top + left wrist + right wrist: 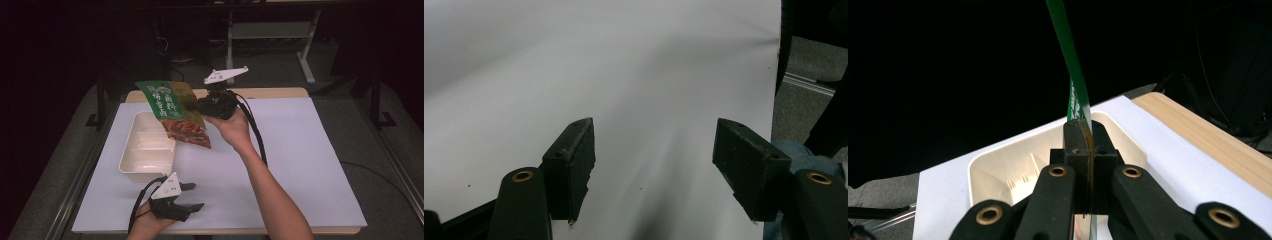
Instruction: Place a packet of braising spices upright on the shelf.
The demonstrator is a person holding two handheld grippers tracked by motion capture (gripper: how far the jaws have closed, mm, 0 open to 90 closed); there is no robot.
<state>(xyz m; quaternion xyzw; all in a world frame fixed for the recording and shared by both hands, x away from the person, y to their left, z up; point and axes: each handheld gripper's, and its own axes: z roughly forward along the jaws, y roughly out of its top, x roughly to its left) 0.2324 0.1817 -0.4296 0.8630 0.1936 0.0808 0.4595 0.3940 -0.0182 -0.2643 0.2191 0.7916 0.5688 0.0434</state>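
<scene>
A green snack packet [175, 111] with red food printed on its lower part hangs in the air over the right edge of a cream divided tray [131, 159]. My right gripper [192, 106] is shut on the packet's right edge. In the right gripper view the packet [1075, 95] shows edge-on, pinched between the jaws of my right gripper [1085, 135], with the tray [998, 172] below. My left gripper [196, 196] rests open near the table's front edge, nothing between its jaws. The left gripper view has the open left gripper [654, 155] above bare white table.
A white sheet [300, 150] covers the table, with a wooden strip [280, 92] along its far edge. Dark floor and a metal frame [305, 55] lie beyond the table. A cable [257, 135] trails from the right gripper along the forearm.
</scene>
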